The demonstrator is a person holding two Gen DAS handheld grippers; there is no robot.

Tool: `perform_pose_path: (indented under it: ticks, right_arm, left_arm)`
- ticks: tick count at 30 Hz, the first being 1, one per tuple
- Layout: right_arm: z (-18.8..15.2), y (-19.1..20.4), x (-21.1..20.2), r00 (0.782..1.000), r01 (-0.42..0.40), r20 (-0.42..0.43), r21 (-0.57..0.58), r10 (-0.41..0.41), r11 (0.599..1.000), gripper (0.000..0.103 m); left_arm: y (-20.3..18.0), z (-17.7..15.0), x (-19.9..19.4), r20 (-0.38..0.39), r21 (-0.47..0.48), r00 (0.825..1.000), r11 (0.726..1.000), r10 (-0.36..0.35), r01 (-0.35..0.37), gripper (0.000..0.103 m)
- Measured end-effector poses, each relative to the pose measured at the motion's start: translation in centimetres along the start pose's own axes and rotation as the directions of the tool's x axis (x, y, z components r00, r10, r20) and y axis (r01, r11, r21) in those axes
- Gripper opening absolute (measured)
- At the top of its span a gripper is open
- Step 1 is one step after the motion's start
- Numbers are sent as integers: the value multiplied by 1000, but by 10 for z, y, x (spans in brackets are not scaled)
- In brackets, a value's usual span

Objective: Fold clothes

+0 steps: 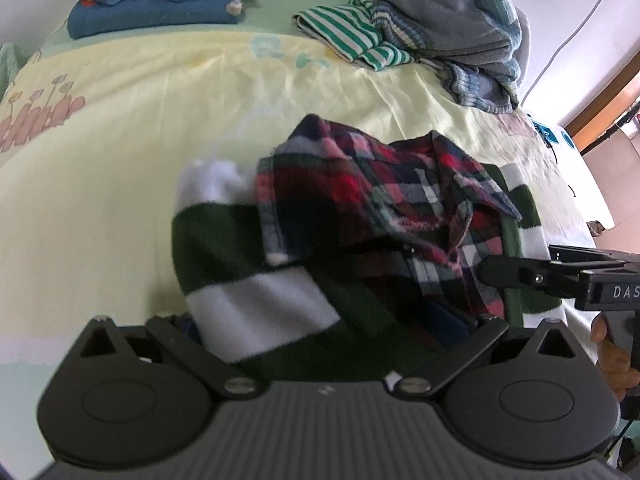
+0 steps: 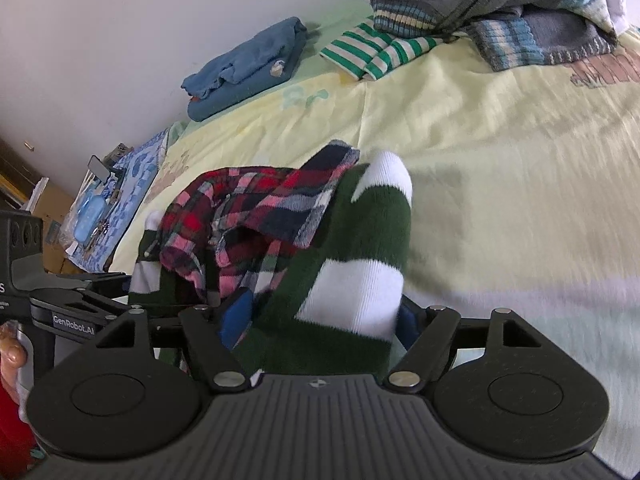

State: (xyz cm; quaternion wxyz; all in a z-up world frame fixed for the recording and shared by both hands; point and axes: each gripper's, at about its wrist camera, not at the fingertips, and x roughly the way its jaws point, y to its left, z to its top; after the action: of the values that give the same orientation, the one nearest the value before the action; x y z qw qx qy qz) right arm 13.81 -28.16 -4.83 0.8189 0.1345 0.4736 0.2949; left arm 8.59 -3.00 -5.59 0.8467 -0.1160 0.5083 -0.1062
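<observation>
The sweater with its plaid collar is bunching between the spread jaws of the right gripper; the left gripper's jaws are hiding under cloth, state unclear.

Counted on one bed: one green-and-white striped sweater, one plaid shirt, one folded blue stack, one unfolded heap.

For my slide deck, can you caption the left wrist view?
Green-and-white striped sweater and plaid shirt bunched on a yellow bedsheet.
</observation>
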Motion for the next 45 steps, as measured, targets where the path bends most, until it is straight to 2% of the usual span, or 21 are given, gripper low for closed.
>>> perform_pose_path:
  ticks: [3,7,13,17,21,23,25,29,32,35,39,42,45]
  right_arm:
    - [1,-3,-4,1000,27,0,12,-27,1000,73]
    - [0,-9,-7,1000,7,-21,30,-7,1000,73]
    - [8,-7,-14,1000,14,-26,-12,-14,1000,73]
    - [10,-18,-7,998,-17,-68,42,19,999,73]
    - [12,-20,-2,996,-66,-64,50,69,997,74]
    - [15,-19,4,993,-102,-59,67,106,993,78]
    - [19,-17,8,990,-119,-65,69,123,991,88]
    - [25,-11,15,986,-137,-86,63,142,989,89]
    - [26,-12,15,981,-154,-113,44,158,987,86]
    - [27,-19,14,975,-174,-135,42,178,984,78]
    - [29,-35,11,963,-204,-163,74,214,976,62]
    - [28,-43,9,955,-227,-175,92,241,969,56]
    - [27,-38,10,959,-220,-165,74,229,973,55]
  left_arm:
    - [4,-1,-1,1,-16,1000,1000,-16,16,102]
    - [3,-4,-2,9,2,1000,1000,-15,15,102]
    - [7,-3,-2,3,4,999,999,-32,32,102]
    - [6,-3,-2,8,18,1000,999,-27,27,102]
    - [3,-1,0,7,21,1000,1000,-8,8,102]
    - [2,0,1,7,24,1000,1000,-1,0,102]
    - [1,0,1,7,27,1000,1000,3,-3,102]
    - [0,2,2,1,34,1000,999,10,-10,102]
    - [-1,3,3,-1,45,1000,999,15,-15,102]
    - [-2,4,4,-3,56,1000,998,16,-15,102]
    - [-2,6,4,-7,69,1000,998,5,-4,102]
    - [-2,7,5,-6,75,1000,997,3,-3,102]
    - [-4,8,7,-1,80,1000,997,16,-16,102]
